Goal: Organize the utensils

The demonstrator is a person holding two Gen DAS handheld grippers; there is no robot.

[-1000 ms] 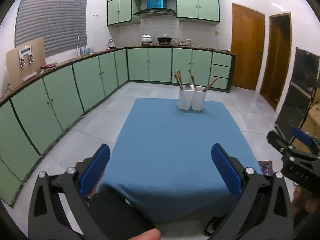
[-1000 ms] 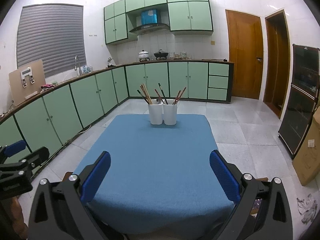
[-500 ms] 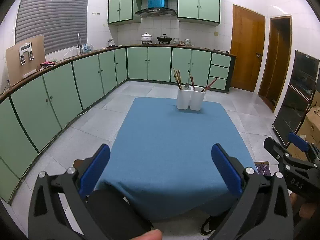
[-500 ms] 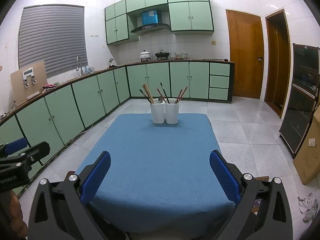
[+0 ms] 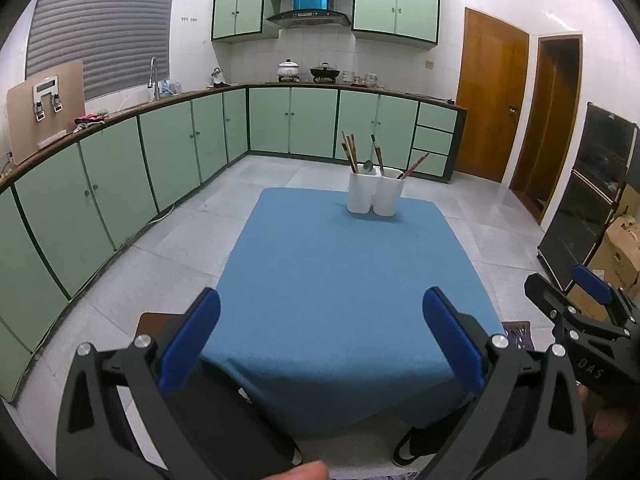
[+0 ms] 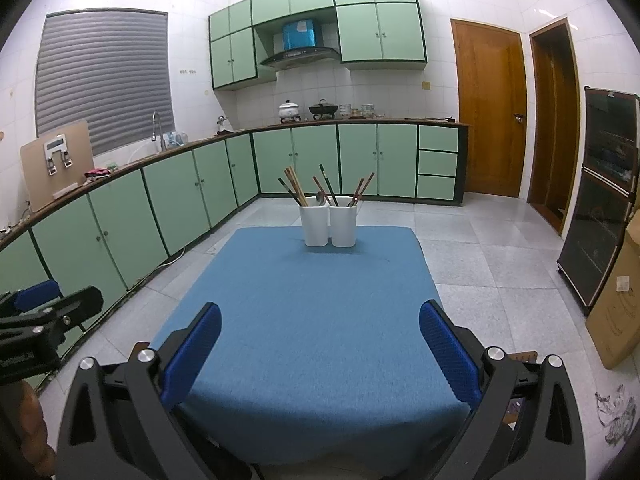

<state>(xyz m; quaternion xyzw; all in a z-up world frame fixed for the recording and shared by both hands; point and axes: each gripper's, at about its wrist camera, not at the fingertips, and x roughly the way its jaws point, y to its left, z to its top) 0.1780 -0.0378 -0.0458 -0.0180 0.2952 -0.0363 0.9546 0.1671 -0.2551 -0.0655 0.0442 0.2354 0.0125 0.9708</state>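
Two white utensil holders (image 5: 374, 192) stand side by side at the far edge of a blue-clothed table (image 5: 344, 280). They hold chopsticks (image 5: 350, 152) and a metal spoon (image 5: 367, 166). In the right wrist view the holders (image 6: 329, 222) show chopsticks (image 6: 294, 186) leaning outward. My left gripper (image 5: 320, 340) is open and empty over the near table edge. My right gripper (image 6: 320, 344) is open and empty, also at the near edge. Each gripper shows at the side of the other's view.
Green kitchen cabinets (image 5: 120, 176) run along the left and back walls. Wooden doors (image 6: 490, 108) and a dark cabinet (image 6: 604, 196) stand on the right. A cardboard box (image 6: 620, 300) sits on the tiled floor at right.
Both grippers have risen and drawn back slightly, so the table and holders sit lower and farther in view. Both stay open and empty.
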